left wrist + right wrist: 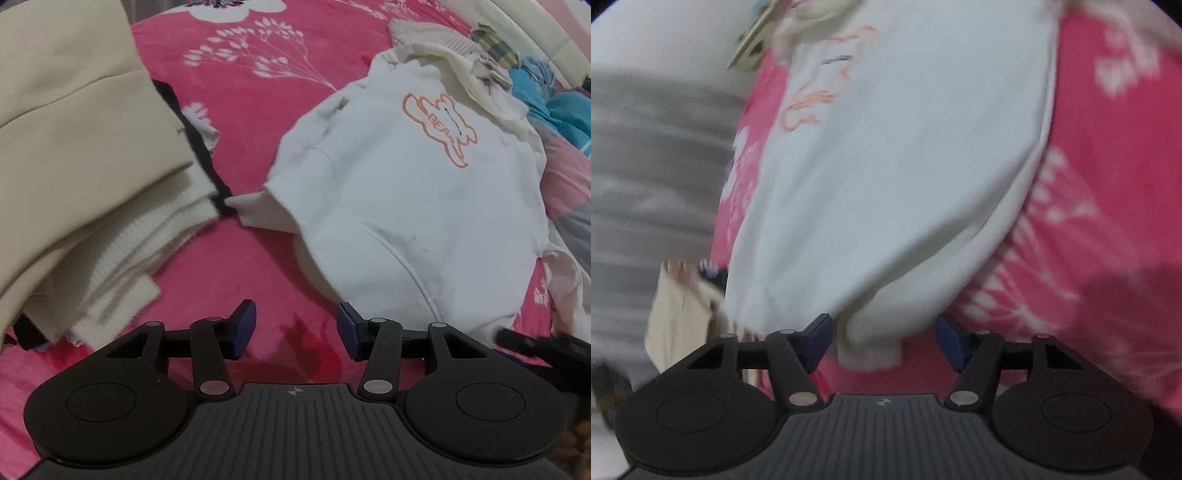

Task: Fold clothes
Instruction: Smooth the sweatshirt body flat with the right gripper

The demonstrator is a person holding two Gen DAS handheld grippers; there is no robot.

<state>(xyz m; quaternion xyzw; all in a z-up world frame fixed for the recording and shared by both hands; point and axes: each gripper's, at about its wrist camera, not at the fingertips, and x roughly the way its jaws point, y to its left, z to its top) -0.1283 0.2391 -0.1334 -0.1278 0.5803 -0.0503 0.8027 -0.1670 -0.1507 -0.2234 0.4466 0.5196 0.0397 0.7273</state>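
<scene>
A white hoodie (406, 192) with an orange bear outline on its chest lies spread on the pink flowered bedspread (258, 266). My left gripper (297, 330) hovers open over bare bedspread to the hoodie's lower left, with nothing between its blue pads. In the blurred right wrist view the hoodie (905, 166) fills the middle. One of its cuffs (870, 350) sits between the jaws of my right gripper (882, 341), which stands open with a gap on each side of the cuff.
A stack of folded beige and cream clothes (74, 147) lies at the left, over a dark garment (201, 147). Loose cream, plaid and blue clothes (554, 103) are heaped beyond the hoodie's hood. Grey floor (646, 166) shows past the bed's edge.
</scene>
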